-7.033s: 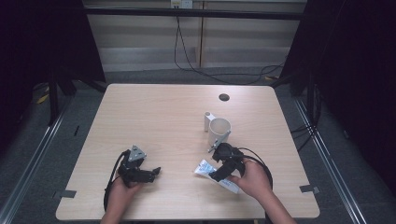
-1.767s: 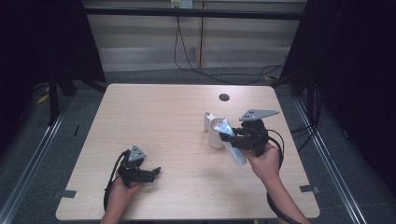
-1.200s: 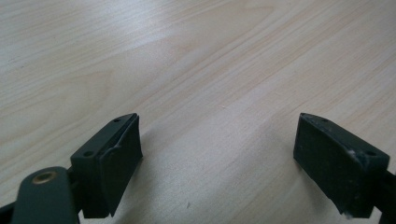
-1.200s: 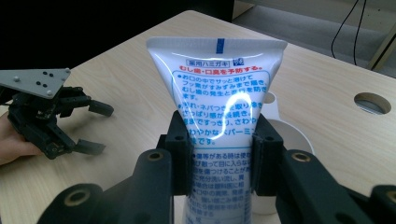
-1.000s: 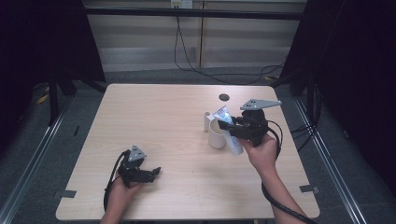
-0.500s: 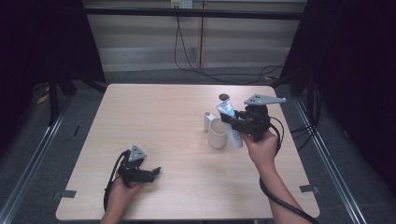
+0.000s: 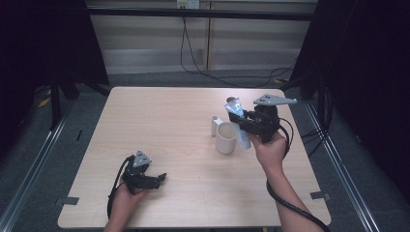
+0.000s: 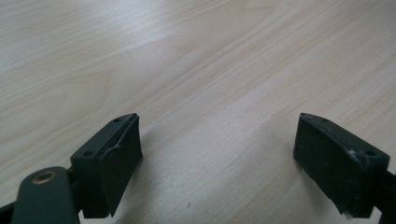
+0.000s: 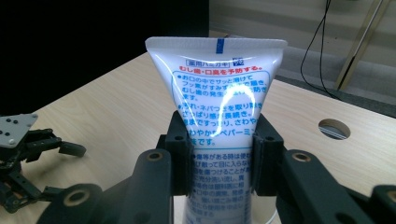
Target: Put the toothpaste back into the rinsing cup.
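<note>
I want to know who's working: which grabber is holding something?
The right gripper, clamped on the white toothpaste tube. The left gripper rests open on the table.

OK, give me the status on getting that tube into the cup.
Done: the right gripper has the toothpaste tube clamped and lifted off the table. In hand: it holds the tube upright beside the cup. Left: probably lowering it in and letting go. The left gripper rests open, idle.

A light wooden desk [image 7: 183, 121] carries a cream cup [image 7: 225, 137] right of centre, with a small white bottle [image 7: 216, 125] touching it at ten o'clock. A round hole [image 9: 333, 128] pierces the desktop.
</note>
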A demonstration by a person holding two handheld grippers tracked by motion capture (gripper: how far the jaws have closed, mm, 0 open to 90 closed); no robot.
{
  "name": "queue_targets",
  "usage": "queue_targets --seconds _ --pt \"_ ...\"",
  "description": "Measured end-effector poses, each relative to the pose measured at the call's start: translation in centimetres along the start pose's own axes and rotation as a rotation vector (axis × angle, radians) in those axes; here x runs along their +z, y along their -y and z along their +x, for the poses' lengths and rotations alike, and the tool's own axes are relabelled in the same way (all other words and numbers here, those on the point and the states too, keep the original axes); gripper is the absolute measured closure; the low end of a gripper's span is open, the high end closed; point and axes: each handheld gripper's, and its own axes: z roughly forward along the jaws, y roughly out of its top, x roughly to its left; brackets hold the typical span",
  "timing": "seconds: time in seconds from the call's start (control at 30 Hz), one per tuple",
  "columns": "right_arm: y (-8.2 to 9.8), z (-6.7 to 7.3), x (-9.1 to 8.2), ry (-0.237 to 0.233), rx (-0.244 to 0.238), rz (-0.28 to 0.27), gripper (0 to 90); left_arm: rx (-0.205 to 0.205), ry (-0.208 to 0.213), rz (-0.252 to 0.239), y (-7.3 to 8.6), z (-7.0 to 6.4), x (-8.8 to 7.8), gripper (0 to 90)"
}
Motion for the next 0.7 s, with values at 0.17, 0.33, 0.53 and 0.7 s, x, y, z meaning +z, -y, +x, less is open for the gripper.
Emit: queue_targets --seconds 0.17,0.33,0.53,0.7 --pt "-0.05 -0.40 0.07 0.008 0.014 -0.016 66.6 0.000 0.000 0.000 0.00 0.00 0.00 14.9" --pt "-0.27 -0.68 0.21 0.018 0.022 -0.027 66.6 -0.003 0.000 -0.001 0.01 -0.02 0.01 14.9" --pt "-0.50 -0.75 0.50 0.028 0.021 -0.034 66.6 -0.003 0.000 -0.001 0.01 -0.03 0.01 14.9" --pt "-0.57 -0.92 0.84 0.034 0.025 -0.038 66.6 0.000 0.000 0.000 0.00 0.00 0.00 14.9"
